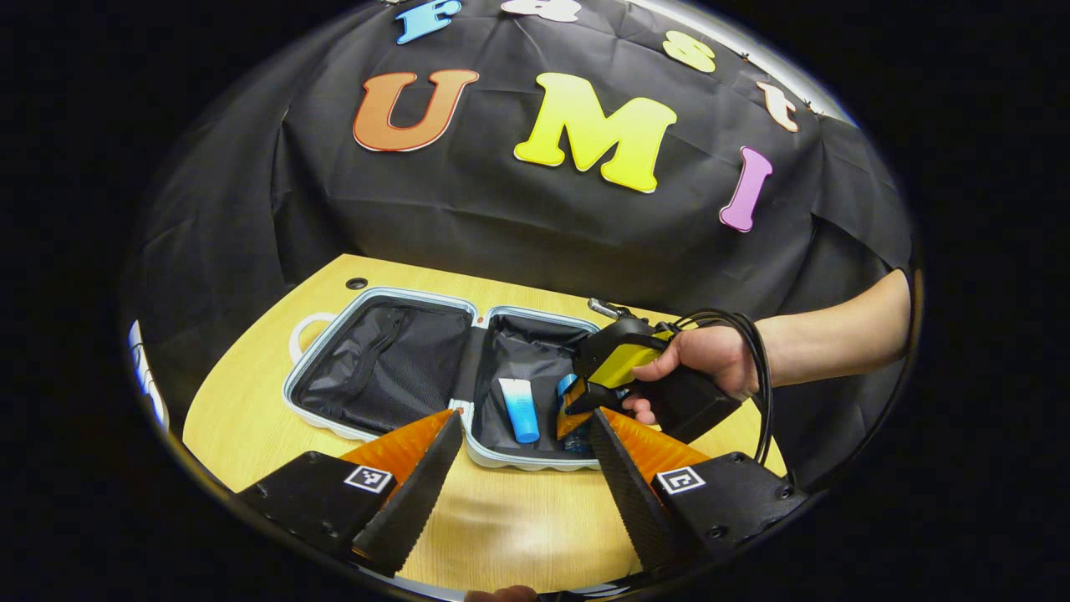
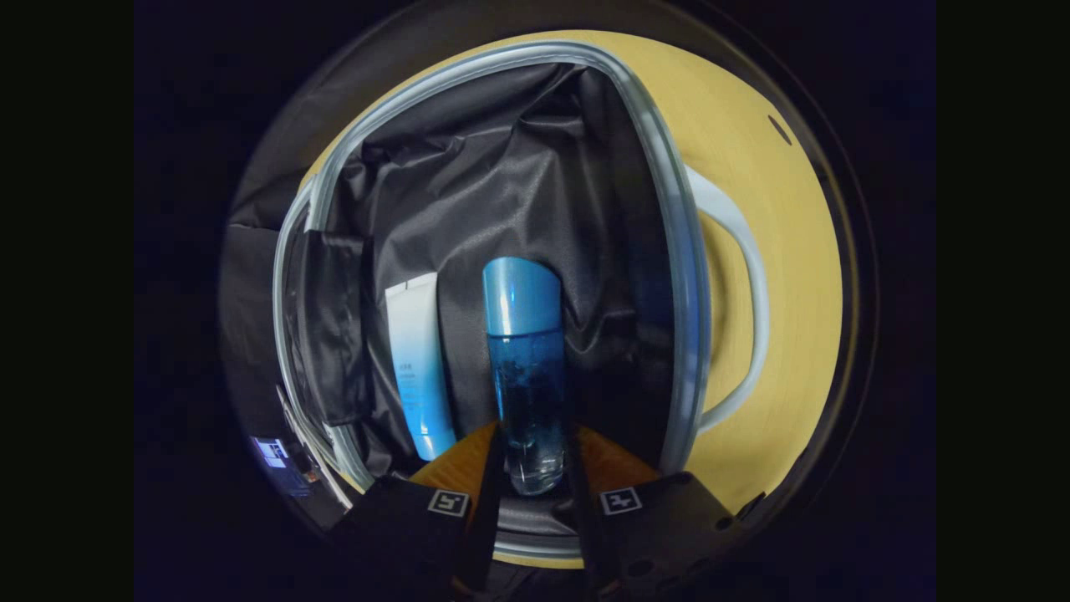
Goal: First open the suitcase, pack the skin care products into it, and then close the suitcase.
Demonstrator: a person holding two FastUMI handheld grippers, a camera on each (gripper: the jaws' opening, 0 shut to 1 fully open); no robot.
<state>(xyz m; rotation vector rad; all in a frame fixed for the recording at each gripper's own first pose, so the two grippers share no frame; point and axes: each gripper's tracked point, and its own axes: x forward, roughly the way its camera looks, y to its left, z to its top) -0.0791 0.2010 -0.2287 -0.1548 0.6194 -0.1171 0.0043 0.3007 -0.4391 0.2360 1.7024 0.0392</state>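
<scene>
Suitcase (image 1: pixel 380 368) — pale blue shell, black lining, white handle, lying open flat near the table's (image 1: pixel 501 518) far edge; its right half partly hidden behind the right gripper (image 1: pixel 573 418) and the hand (image 1: pixel 706 359) holding it. Blue-and-white tube (image 1: pixel 520 408) lies in that right half. Blue-capped clear bottle (image 2: pixel 525 368) beside it — right gripper's fingers closed on its base; left gripper (image 1: pixel 522 477) spread wide, holding nothing, above the near table edge.
</scene>
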